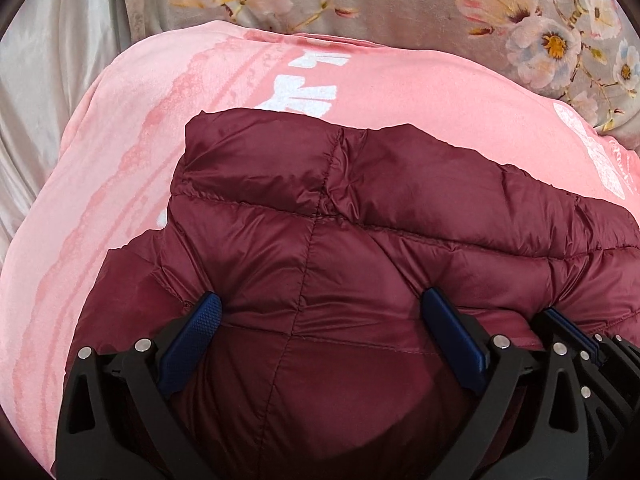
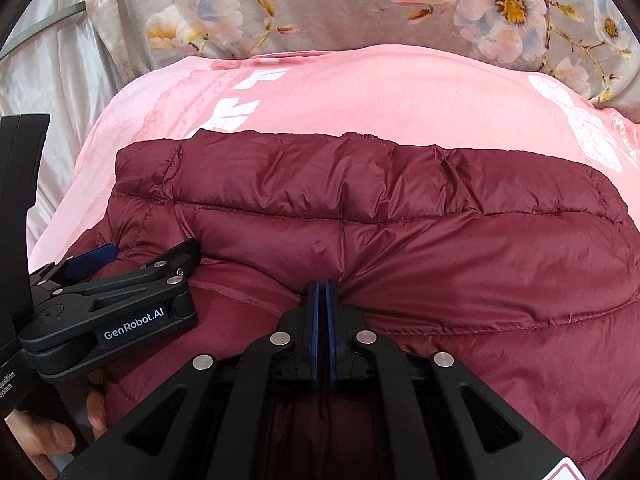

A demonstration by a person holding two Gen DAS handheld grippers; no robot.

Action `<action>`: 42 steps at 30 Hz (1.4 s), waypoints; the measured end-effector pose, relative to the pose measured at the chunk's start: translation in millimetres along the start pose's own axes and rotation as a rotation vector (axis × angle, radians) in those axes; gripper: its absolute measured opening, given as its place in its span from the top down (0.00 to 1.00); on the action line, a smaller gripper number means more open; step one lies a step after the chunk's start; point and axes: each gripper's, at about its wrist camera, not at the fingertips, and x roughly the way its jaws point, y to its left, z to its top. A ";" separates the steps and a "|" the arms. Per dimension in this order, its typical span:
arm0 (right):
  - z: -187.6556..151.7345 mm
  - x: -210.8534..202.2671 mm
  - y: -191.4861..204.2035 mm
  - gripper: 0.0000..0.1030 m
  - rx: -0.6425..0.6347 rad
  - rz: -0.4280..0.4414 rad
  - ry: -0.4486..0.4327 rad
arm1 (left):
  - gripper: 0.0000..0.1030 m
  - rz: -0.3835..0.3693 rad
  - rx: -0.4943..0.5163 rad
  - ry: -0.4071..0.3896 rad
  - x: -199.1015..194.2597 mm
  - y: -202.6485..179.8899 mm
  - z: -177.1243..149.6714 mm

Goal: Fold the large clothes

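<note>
A maroon quilted puffer jacket (image 1: 360, 208) lies bunched on a pink cloth with white print (image 1: 132, 128). My left gripper (image 1: 322, 304) stands open and wide, its blue pads (image 1: 208, 312) on either side of a bulge of the jacket. In the right wrist view the jacket (image 2: 400, 208) puckers where my right gripper (image 2: 322, 286) is shut on a pinch of its fabric at the near edge. The left gripper (image 2: 144, 258) shows at the left there, just beside the right one. The right gripper (image 1: 554, 314) is at the lower right of the left wrist view.
A grey floral blanket (image 2: 320, 4) lies behind the pink cloth (image 2: 400, 92). A silvery satin sheet (image 1: 52, 60) is on the left. A person's hand (image 2: 52, 436) holds the left gripper's handle at the lower left.
</note>
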 end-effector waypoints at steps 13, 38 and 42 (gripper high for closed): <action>-51.8 -48.6 24.2 0.94 -0.058 -0.020 -0.007 | 0.05 -0.036 0.051 0.008 -61.7 -1.2 -56.5; -60.9 -39.0 25.4 0.94 -0.097 -0.057 -0.024 | 0.05 -0.062 -0.226 0.008 -108.2 81.9 -93.3; -61.4 -40.3 25.5 0.94 -0.096 -0.055 -0.025 | 0.05 -0.126 -0.447 0.102 -83.7 129.2 -102.0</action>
